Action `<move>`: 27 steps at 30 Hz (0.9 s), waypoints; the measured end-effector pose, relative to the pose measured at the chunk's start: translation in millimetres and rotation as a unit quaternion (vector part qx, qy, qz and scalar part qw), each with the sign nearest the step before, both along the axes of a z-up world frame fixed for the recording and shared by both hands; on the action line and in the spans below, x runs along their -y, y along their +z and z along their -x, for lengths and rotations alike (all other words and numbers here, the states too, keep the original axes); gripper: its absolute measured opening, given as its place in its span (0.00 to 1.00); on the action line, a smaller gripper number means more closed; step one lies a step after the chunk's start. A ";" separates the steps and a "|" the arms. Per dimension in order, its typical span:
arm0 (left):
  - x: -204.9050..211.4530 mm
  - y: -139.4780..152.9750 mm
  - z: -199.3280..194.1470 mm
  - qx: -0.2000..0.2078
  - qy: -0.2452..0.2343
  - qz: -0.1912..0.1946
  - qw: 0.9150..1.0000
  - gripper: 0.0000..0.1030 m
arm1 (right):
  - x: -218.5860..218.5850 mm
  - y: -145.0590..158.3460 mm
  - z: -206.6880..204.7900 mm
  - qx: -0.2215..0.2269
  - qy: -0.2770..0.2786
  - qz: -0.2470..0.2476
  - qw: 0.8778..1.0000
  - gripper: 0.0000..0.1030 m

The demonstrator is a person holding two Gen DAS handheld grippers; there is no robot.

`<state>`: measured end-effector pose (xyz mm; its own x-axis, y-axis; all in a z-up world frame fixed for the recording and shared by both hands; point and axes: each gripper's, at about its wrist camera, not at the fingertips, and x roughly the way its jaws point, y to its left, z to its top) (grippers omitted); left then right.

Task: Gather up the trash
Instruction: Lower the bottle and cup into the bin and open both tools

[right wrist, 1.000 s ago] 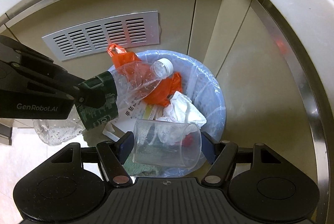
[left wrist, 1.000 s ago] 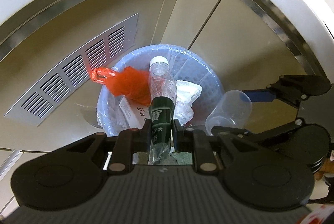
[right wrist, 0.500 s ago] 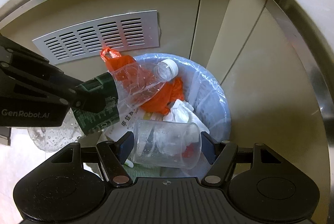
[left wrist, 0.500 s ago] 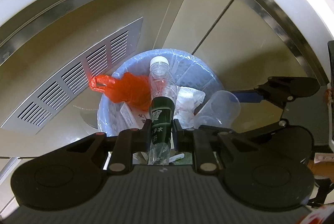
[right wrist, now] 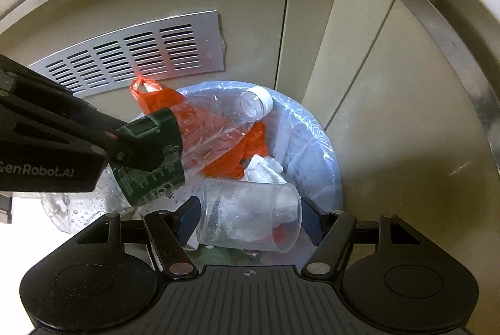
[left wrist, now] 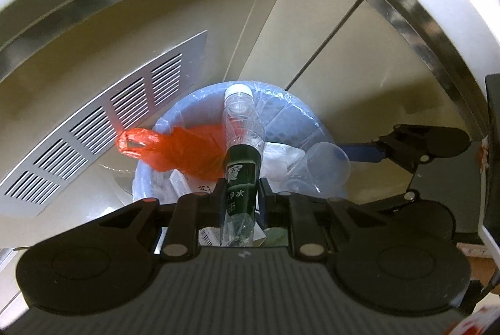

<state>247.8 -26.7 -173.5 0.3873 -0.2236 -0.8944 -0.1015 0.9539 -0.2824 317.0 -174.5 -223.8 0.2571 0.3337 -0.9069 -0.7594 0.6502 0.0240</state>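
Note:
A crushed clear plastic bottle with a dark green label and white cap is pinched at its label by my left gripper, which is shut on it. The bottle hangs cap-first over a round blue trash bin lined with a clear bag. My right gripper is shut on a clear plastic cup lying sideways between its blue pads, just above the near rim of the bin. In the left wrist view the cup and right gripper show at the right.
Inside the bin lie an orange plastic bag, white crumpled tissue and a printed paper carton. A metal vent grille sits on the beige cabinet wall behind the bin. A white counter edge curves overhead.
Both grippers have sunk slightly toward the bin, which looks a little larger and nearer. The bottle and the cup stay held as before.

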 end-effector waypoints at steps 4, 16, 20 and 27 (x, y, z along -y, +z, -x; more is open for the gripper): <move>-0.2 -6.8 -4.4 -0.010 0.004 0.003 1.000 0.18 | 2.6 -2.8 -1.8 -0.003 -0.002 0.002 1.000 0.66; -14.6 17.7 17.9 0.017 0.050 0.011 0.999 0.43 | 4.1 -9.6 -5.1 -0.009 -0.005 -0.003 1.000 0.66; -18.8 28.9 27.1 0.029 0.072 0.010 0.997 0.44 | 3.8 -9.6 -3.8 -0.009 -0.003 -0.005 1.000 0.66; -24.7 44.3 38.7 0.047 0.095 0.013 0.994 0.45 | 2.7 -12.0 -4.3 -0.020 0.006 -0.023 1.000 0.67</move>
<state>209.1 -2.0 -129.2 0.5069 -0.1605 -0.8469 -0.2518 0.9121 -0.3235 321.4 -177.1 -235.8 0.2172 0.3783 -0.8999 -0.7654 0.6381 0.0835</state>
